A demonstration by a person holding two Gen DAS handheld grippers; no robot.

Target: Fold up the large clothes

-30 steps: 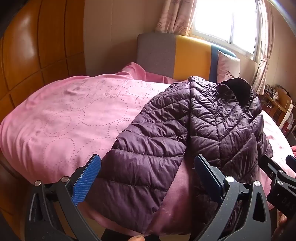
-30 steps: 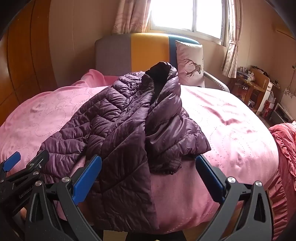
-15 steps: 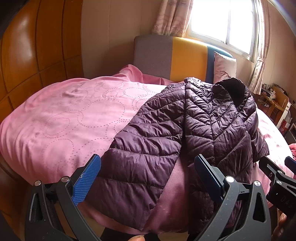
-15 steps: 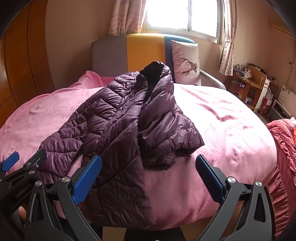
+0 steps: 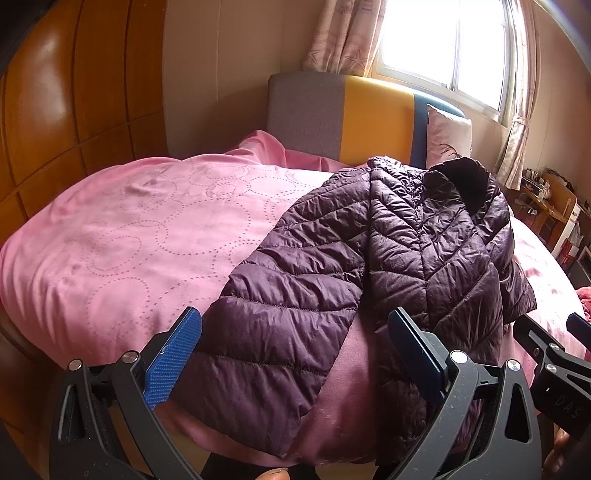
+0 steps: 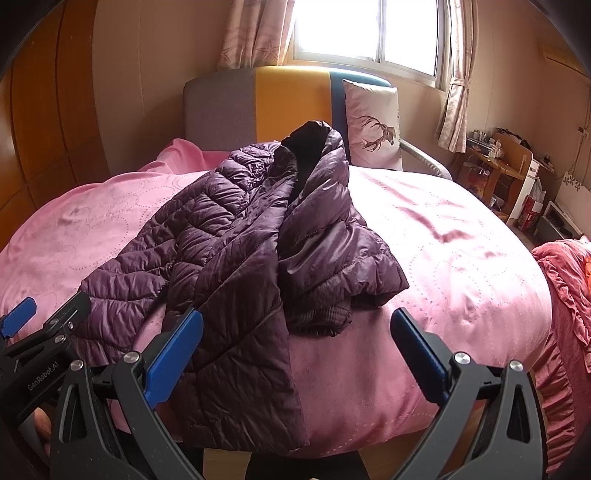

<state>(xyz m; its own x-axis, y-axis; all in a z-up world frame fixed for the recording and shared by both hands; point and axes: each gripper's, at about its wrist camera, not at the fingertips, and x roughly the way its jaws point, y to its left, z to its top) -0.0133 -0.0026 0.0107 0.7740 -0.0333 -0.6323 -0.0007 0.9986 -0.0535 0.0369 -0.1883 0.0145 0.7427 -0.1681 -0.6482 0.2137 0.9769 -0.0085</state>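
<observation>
The jacket (image 5: 388, 258) is a dark purple quilted garment lying crumpled on the bed (image 5: 129, 240), on the pink bedspread. Its dark collar (image 6: 308, 142) points toward the headboard (image 6: 258, 103). One sleeve (image 5: 280, 332) extends from the jacket body to the foot edge of the bed and hangs slightly over that edge. The opposite sleeve (image 6: 332, 266) is bunched up against the jacket body, with its cuff lying on the bedspread. The lower hem panel (image 6: 243, 369) drapes over the foot edge of the bed.

The left tool (image 5: 295, 354) is positioned at the foot edge of the bed. Its blue-padded fingers (image 5: 173, 362) stand wide apart, with the extended sleeve visible between them; they grip nothing. The right tool (image 6: 295, 354) is positioned beside it at the same edge. Its fingers (image 6: 173, 358) are likewise spread wide and empty, with the hem panel and bare bedspread between them. Each tool is partly visible in the other's view.

A pillow (image 6: 373, 125) printed with a deer stands against the headboard, beyond the jacket collar. A window (image 6: 369, 33) with curtains is located above the headboard. A wooden desk (image 6: 495, 170) stands beside the bed.
</observation>
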